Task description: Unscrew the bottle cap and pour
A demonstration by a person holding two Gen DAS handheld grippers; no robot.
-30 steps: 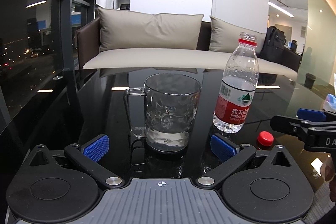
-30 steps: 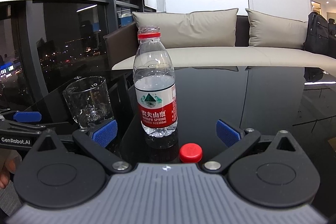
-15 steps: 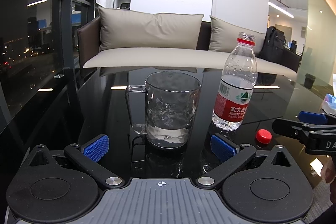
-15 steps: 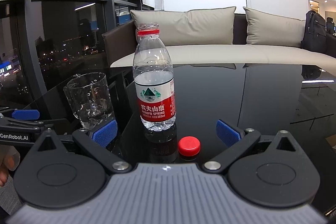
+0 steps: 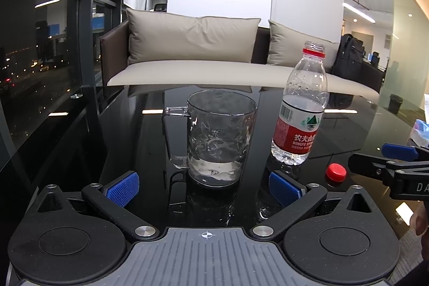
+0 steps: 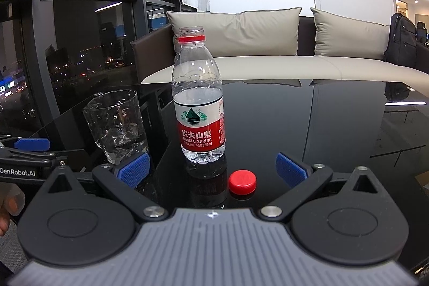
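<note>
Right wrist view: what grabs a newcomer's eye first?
The water bottle with its red label stands open and upright at centre on the glossy black table. Its red cap lies loose on the table just in front, between the open blue pads of the right hand-held gripper. A glass mug with a little water in it sits to the bottle's left.

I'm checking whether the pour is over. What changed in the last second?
Both claws, left and right, backed away a little from the table, open and empty throughout. The bottle, cap and mug with a little water stayed put; nothing was grasped or released.
</note>
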